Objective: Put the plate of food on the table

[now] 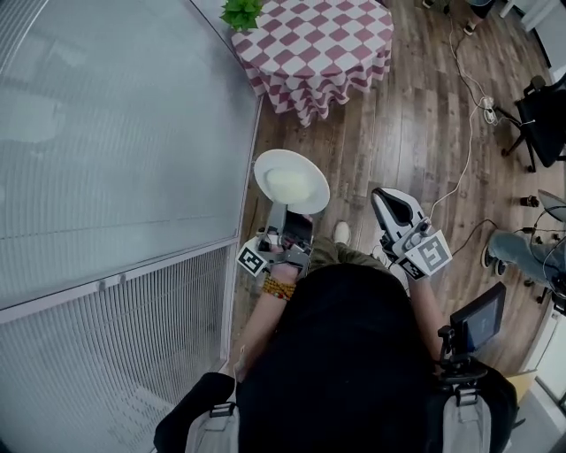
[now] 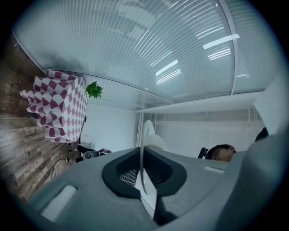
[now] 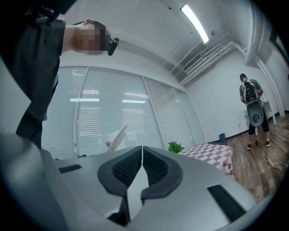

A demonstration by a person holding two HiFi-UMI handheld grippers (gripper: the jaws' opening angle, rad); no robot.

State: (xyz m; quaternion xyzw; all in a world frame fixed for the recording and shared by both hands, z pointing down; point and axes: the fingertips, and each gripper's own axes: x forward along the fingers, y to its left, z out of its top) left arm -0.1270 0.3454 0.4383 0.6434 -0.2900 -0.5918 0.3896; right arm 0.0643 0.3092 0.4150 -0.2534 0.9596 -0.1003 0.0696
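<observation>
A white plate [image 1: 292, 180] with a pale heap of food is held out over the wooden floor, and my left gripper [image 1: 286, 212] is shut on its near rim. In the left gripper view the plate's rim [image 2: 142, 155] stands edge-on between the dark pads. My right gripper [image 1: 383, 198] is beside it to the right, shut with nothing in it; its pads [image 3: 128, 169] meet. The plate [image 3: 118, 137] shows to its left. The round table [image 1: 347, 19] with a red-and-white checked cloth stands ahead, with a small green plant [image 1: 240, 12] on its left edge.
A frosted glass wall [image 1: 106, 142] runs along the left. A white cable [image 1: 467, 142] lies on the floor to the right, near a black office chair [image 1: 541, 119]. A small screen [image 1: 478, 320] sits at my right side. Another person [image 3: 251, 104] stands far off.
</observation>
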